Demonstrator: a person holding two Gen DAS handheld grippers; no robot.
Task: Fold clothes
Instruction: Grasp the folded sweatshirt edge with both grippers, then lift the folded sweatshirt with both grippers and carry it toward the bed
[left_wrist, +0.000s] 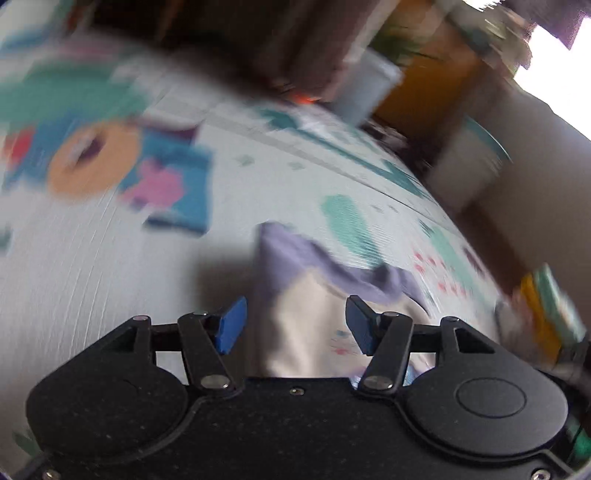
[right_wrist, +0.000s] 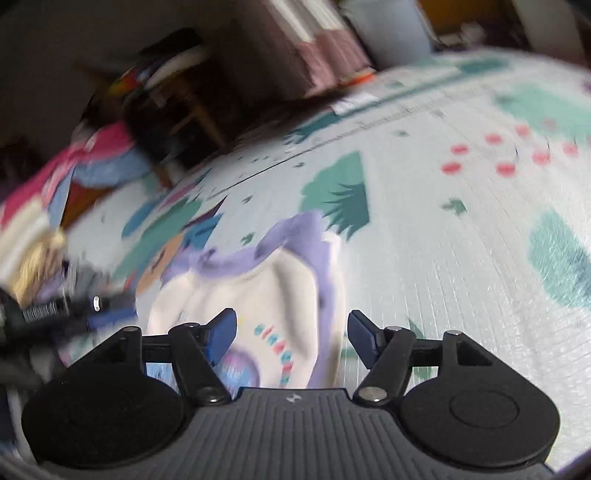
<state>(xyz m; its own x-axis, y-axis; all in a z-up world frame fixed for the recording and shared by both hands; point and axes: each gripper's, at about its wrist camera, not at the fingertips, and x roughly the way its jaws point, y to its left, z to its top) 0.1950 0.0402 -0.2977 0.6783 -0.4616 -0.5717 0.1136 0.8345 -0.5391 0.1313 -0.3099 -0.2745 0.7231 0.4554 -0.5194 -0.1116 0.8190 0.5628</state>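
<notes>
Garment seemingly loose between parted right hand-held gripper jaws.

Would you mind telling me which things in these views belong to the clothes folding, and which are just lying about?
Part of the job:
- white and lilac garment, lying on the play mat
- left gripper, jaws open over the garment
- right gripper, jaws open over it

Lying about:
- pile of pink and blue fabric
- wooden stool
- grey bin

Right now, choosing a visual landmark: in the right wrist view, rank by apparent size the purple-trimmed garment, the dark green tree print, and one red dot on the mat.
1. Purple-trimmed garment, though nearest the camera.
2. Dark green tree print.
3. Red dot.
</notes>
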